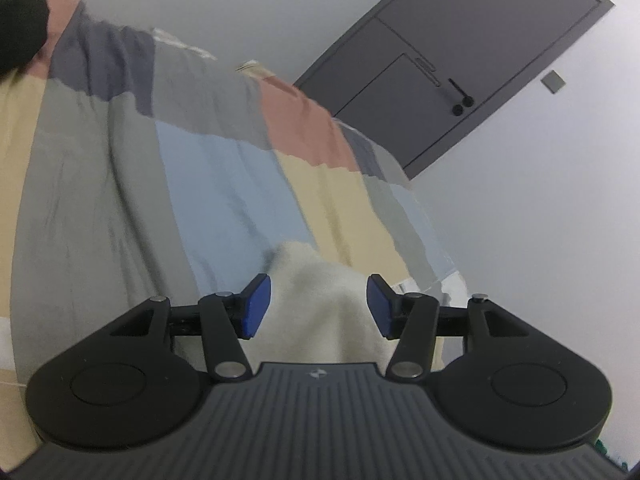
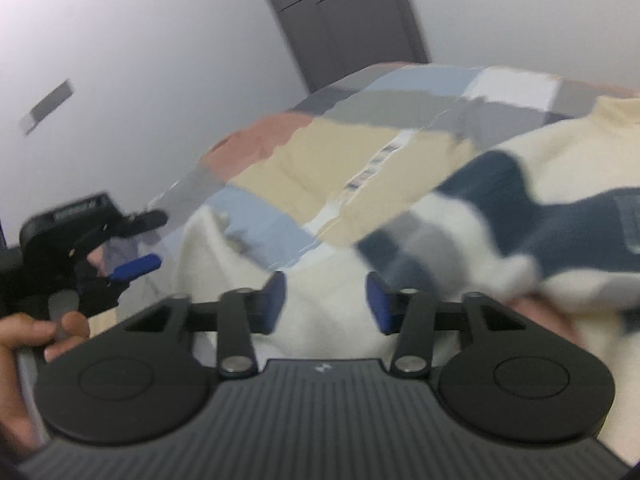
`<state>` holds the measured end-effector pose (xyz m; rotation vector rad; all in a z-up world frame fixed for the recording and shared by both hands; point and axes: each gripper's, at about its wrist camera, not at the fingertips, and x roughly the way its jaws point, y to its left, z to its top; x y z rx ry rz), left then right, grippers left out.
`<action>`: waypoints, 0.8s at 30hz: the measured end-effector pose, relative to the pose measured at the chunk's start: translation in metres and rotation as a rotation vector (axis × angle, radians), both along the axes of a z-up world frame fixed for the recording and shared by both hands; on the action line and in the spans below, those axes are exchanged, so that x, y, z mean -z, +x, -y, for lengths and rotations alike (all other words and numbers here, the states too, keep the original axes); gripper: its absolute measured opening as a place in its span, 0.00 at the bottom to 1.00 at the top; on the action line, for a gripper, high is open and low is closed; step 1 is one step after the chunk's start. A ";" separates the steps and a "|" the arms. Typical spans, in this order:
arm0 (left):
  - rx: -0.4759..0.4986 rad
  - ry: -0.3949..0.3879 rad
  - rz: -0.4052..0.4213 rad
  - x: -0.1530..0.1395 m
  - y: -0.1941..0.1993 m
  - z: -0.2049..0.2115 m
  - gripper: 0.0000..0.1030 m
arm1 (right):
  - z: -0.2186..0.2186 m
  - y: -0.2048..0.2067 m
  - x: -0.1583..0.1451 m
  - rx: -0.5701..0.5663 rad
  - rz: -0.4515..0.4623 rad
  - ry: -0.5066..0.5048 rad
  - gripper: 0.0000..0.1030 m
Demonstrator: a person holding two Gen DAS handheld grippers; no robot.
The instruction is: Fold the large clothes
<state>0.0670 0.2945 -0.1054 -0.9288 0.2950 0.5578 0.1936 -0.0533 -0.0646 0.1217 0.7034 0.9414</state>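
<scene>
A cream sweater with dark blue and grey patches (image 2: 560,216) lies blurred across a patchwork bed cover (image 2: 280,168). My right gripper (image 2: 326,302) hovers over a cream part of it, blue pads (image 2: 276,300) apart, the cloth showing between them without being pinched. In the left wrist view a cream fold of the sweater (image 1: 316,272) sits between the pads of my left gripper (image 1: 318,306), which stands open. The left gripper (image 2: 146,242) also shows at the left of the right wrist view, jaws spread, over the cover's edge.
The patchwork cover (image 1: 200,180) fills most of the left wrist view. A grey door (image 1: 460,60) and a wall switch (image 1: 553,81) stand behind the bed. A person's hand (image 2: 40,332) holds the left gripper's handle, and a black sleeve (image 1: 16,20) shows at top left.
</scene>
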 end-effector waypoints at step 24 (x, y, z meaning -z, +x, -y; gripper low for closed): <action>0.104 0.192 -0.251 0.009 0.059 0.025 0.67 | -0.026 -0.035 0.044 -0.177 -0.146 -0.102 0.24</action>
